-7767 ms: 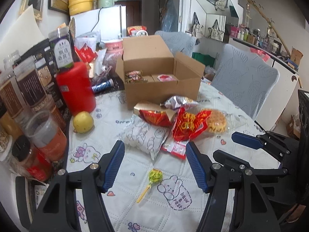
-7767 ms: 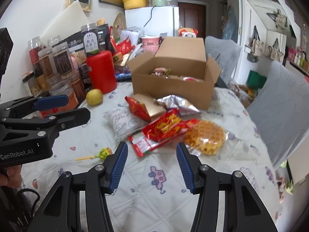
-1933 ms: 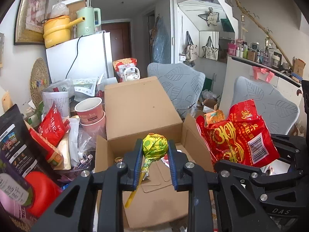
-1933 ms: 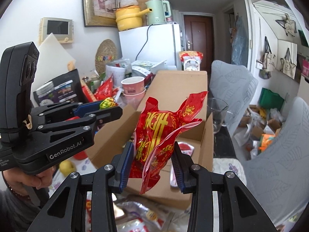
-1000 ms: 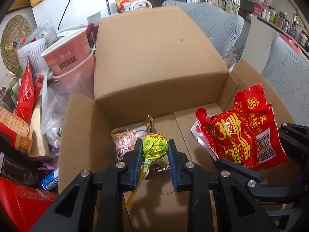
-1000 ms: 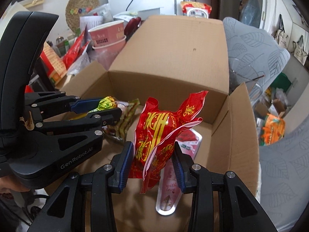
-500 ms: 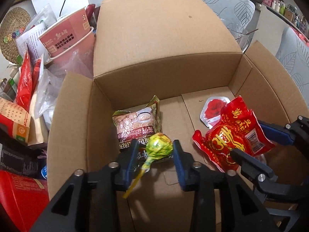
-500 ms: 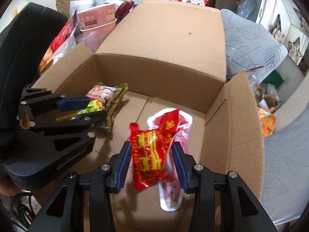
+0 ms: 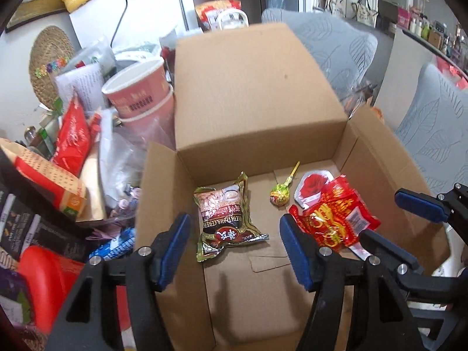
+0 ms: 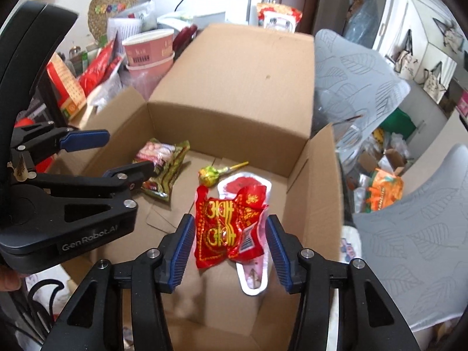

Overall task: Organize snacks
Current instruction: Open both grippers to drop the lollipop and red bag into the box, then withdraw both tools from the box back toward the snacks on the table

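Both grippers spread wide, nothing held: left gripper (image 9: 234, 242) and right gripper (image 10: 231, 245) hover over cardboard box (image 9: 257, 93). Lollipop (image 9: 280, 195) and crinkly red foil packet (image 10: 228, 228) lie on box floor, packet partly atop glossy white pouch (image 10: 251, 278). Step judged: drop done; nxt: pull out, fetch more snacks. Brown-green bag (image 9: 225, 219) beside lollipop.
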Motion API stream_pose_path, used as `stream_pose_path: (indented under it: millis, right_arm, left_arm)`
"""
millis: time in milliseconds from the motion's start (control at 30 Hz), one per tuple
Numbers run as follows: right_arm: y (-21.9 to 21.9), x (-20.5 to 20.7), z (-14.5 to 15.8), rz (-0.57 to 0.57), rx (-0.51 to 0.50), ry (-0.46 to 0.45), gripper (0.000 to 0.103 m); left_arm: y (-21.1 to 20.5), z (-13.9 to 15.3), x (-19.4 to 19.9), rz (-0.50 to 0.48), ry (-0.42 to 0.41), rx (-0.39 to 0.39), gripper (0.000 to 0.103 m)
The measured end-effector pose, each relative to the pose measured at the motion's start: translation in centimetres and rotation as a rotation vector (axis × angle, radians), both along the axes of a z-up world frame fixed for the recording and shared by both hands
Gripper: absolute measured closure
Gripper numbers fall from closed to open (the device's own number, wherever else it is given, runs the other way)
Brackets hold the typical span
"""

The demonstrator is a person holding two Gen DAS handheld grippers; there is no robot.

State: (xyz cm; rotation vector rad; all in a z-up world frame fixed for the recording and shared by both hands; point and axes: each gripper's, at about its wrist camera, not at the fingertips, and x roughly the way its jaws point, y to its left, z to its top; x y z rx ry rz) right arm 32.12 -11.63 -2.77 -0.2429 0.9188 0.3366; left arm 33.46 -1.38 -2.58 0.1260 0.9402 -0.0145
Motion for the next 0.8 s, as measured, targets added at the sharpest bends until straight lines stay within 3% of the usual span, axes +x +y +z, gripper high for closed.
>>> stream_pose_path:
  millis: [400, 800]
  right_arm:
    - [-1.1, -5.3, 7.0, -0.004, 0.045, -0.154, 0.053]
    - [-2.2, -12.9, 12.4, 0.008, 0.074, -0.303, 0.051]
  left_arm:
    - [-0.4, 7.4, -5.4, -0.022, -0.150, -0.013, 0.040]
    - [-0.6, 13.3, -13.5, -0.057, -0.311, -0.022, 0.040]
